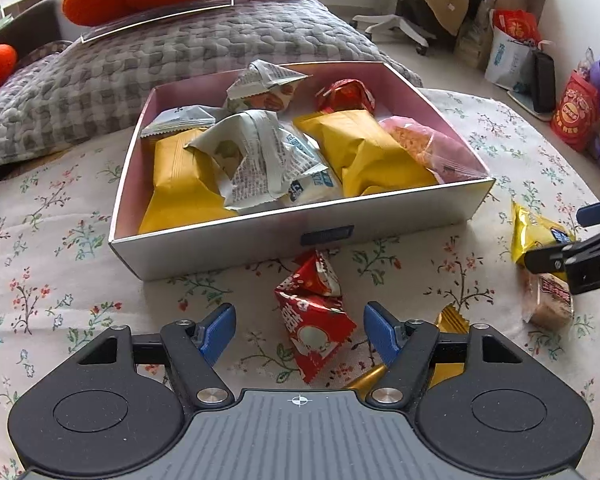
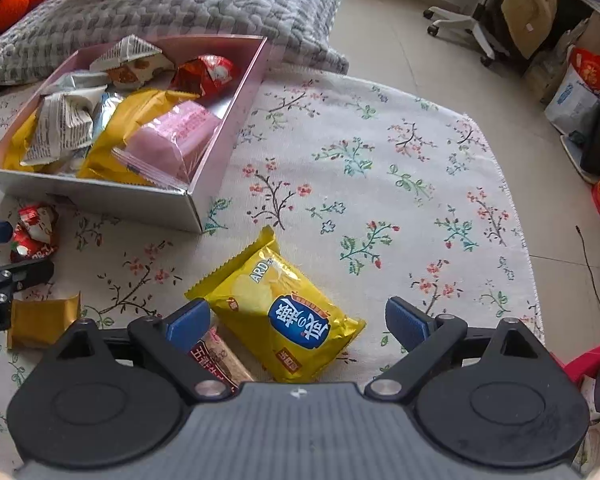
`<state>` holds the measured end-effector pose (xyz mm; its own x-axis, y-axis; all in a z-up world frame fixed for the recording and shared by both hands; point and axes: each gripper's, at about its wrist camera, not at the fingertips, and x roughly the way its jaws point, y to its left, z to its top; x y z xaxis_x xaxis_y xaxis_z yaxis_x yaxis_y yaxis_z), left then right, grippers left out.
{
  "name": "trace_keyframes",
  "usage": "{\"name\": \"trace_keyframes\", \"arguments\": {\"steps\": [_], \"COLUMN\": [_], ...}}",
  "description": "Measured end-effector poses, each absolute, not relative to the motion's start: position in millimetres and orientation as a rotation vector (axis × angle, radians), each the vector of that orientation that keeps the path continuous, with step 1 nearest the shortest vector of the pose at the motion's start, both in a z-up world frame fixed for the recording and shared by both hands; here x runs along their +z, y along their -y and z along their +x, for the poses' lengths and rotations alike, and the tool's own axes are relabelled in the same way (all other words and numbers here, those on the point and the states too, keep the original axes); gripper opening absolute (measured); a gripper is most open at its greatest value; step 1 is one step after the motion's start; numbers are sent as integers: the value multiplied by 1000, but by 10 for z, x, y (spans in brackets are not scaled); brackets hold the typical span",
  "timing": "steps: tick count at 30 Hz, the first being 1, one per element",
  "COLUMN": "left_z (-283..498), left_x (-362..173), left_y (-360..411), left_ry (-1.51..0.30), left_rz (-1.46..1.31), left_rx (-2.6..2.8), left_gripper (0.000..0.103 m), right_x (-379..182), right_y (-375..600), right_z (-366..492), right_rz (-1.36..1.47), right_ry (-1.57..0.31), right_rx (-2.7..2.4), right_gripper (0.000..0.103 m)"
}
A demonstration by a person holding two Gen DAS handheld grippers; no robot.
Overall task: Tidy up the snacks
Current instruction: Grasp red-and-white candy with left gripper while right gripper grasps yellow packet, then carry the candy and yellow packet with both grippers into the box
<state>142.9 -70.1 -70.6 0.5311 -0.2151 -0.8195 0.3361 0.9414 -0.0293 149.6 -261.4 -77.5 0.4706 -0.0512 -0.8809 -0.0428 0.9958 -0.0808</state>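
The left gripper [image 1: 299,330] is spread wide with a red snack packet [image 1: 314,318] lying between its fingers on the floral cloth [image 1: 60,272], just in front of the silver box [image 1: 236,236] — already packed with yellow, grey and pink packets. The right gripper [image 2: 298,320] is spread too, empty, over a yellow chip bag [image 2: 284,312]; a brown bar [image 2: 220,354] lies beside its left finger, a gold wrapper [image 2: 42,320] further left.

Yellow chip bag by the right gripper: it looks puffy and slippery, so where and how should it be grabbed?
Pinch the flat crimped top seam of the yellow chip bag, coming from above. It lies flat on the floral cloth, and the right gripper is open.
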Motion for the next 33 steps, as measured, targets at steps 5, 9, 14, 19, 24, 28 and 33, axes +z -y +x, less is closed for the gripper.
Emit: {"name": "trace_keyframes", "arguments": {"steps": [5, 9, 14, 19, 24, 28, 33], "left_z": [1455, 1464, 1467, 1480, 1487, 1464, 1430], "left_x": [-732, -749, -733, -709, -658, -615, -534], "left_y": [685, 681, 664, 624, 596, 608, 618], "left_ry": [-960, -968, -962, -966, -965, -959, -948], "left_rz": [133, 124, 104, 71, 38, 29, 17], "left_rx": [-328, -333, -339, -339, -349, -362, -385], "left_gripper": [64, 48, 32, 27, 26, 26, 26], "right_x": [-847, -897, -874, -834, -761, -695, -642], "right_y": [2573, 2557, 2564, 2534, 2530, 2578, 2657], "right_z": [1550, 1583, 1589, 1558, 1547, 1546, 1528], "right_rz": [-100, -78, -39, 3, 36, 67, 107], "right_ry": [-1088, -1104, -1105, -1119, -1102, -1081, -1057], "right_rx": [14, 35, 49, 55, 54, 39, 15], "right_gripper": [91, 75, 49, 47, 46, 46, 46]}}
